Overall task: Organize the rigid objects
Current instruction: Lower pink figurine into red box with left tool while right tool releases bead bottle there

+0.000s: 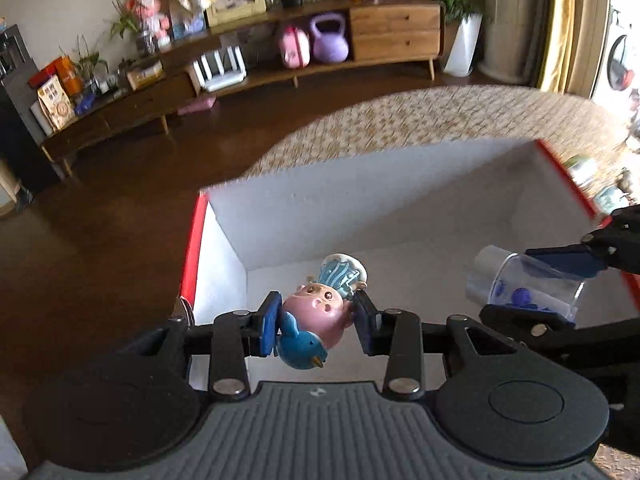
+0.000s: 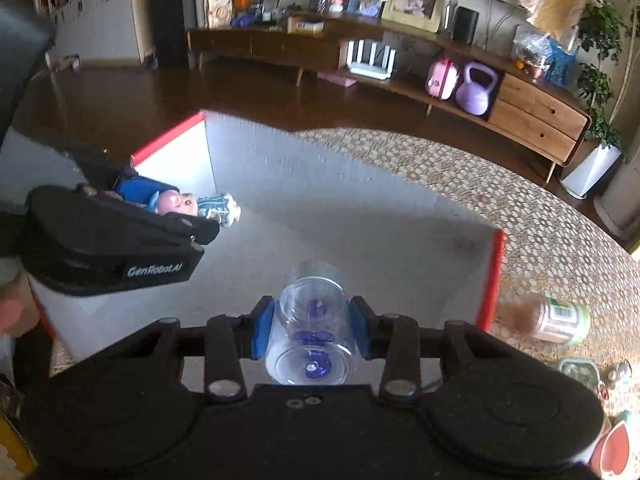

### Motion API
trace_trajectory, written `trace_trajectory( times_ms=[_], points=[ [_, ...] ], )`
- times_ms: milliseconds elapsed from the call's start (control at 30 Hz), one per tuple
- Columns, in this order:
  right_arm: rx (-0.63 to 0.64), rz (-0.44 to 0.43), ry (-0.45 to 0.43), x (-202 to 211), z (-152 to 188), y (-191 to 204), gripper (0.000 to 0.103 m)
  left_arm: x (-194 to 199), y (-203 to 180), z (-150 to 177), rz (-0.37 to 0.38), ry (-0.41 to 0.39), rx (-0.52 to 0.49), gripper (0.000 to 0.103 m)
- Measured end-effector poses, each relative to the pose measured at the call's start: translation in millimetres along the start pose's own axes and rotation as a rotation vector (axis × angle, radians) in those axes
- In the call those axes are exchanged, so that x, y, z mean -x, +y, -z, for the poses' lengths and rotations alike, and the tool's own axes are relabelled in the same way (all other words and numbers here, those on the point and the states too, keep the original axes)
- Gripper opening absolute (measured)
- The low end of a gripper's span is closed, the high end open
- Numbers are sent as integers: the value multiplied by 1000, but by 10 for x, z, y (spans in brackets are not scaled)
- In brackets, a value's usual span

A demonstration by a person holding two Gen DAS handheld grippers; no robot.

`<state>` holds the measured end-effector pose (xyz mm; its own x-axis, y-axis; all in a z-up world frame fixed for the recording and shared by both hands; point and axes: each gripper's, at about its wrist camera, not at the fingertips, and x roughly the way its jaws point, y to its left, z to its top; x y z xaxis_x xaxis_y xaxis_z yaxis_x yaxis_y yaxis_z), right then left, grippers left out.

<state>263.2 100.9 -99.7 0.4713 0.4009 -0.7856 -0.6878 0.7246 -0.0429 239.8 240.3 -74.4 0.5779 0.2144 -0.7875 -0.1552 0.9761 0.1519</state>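
My left gripper (image 1: 316, 324) is shut on a pink and blue figurine (image 1: 316, 312) with a striped hat, held over the open white box with red rim (image 1: 192, 248). The figurine also shows in the right wrist view (image 2: 192, 204), with the left gripper (image 2: 120, 240) beside it. My right gripper (image 2: 310, 328) is shut on a clear plastic jar (image 2: 310, 320) with blue pieces inside, held over the same box (image 2: 494, 276). The jar also shows at the right of the left wrist view (image 1: 528, 284).
The box stands on a patterned table (image 2: 520, 208). A can (image 2: 556, 322) lies on its side right of the box, with small items (image 2: 580, 372) near it. A wooden sideboard (image 1: 360, 32) with a purple kettlebell (image 1: 329, 38) lines the far wall.
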Motion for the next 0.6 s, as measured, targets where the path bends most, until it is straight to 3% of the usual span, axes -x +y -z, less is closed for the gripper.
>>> trace_trajectory(
  times_ms=[400, 600],
  points=[
    [2, -7, 158, -362, -30, 8, 40, -450, 15, -104, 54, 211, -46, 38],
    [-21, -7, 205, -440, -61, -1, 40, -540, -25, -116, 82, 276, -93, 39]
  ],
)
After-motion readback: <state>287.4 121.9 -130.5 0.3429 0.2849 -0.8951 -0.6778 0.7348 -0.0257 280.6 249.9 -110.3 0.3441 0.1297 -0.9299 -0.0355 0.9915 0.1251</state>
